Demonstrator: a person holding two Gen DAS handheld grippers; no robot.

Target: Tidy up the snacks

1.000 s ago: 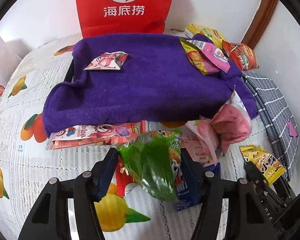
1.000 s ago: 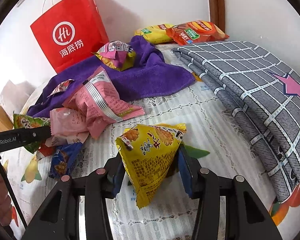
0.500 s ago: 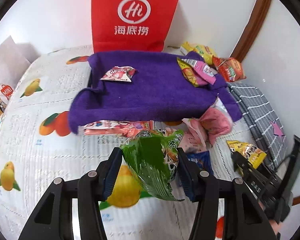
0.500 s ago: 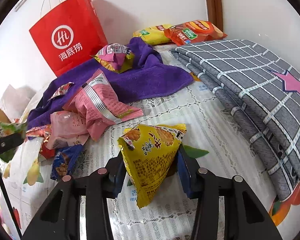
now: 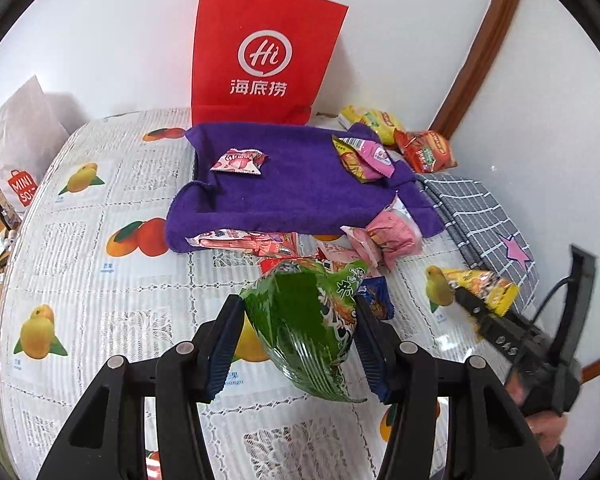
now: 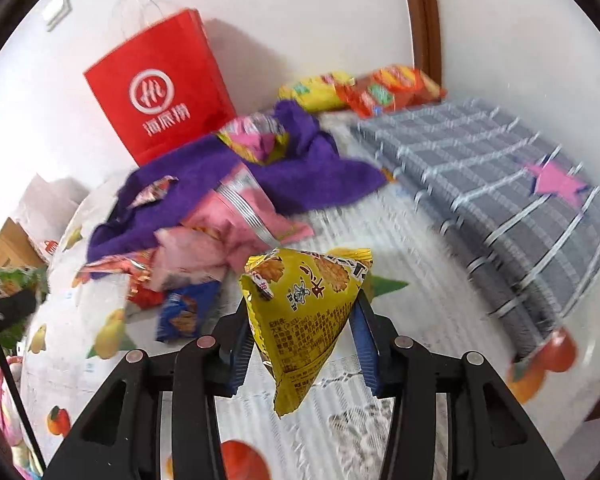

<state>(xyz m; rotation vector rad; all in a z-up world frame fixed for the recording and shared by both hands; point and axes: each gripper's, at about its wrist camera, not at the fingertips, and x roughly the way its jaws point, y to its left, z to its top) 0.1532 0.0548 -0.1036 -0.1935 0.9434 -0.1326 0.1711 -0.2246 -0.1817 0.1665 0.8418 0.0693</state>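
Observation:
My left gripper (image 5: 296,344) is shut on a green snack bag (image 5: 306,320) and holds it above the fruit-print tablecloth (image 5: 100,272). My right gripper (image 6: 300,340) is shut on a yellow triangular snack bag (image 6: 304,312), lifted above the table; it also shows at the right of the left wrist view (image 5: 484,286). A purple towel (image 5: 300,192) carries a small pink packet (image 5: 239,162) and a yellow-pink bag (image 5: 364,156). Pink bags (image 5: 388,236), a flat pink pack (image 5: 256,242) and a blue bag (image 5: 376,296) lie by its front edge.
A red paper bag (image 5: 264,60) stands against the wall behind the towel. A yellow bag (image 5: 374,122) and an orange bag (image 5: 424,152) lie in the back corner. A folded grey checked cloth (image 6: 500,184) lies at the right. A white Miniso bag (image 5: 20,148) sits at the left.
Both grippers have risen and drawn back from the pile with their bags held. The right wrist view is now motion-blurred as it lifts.

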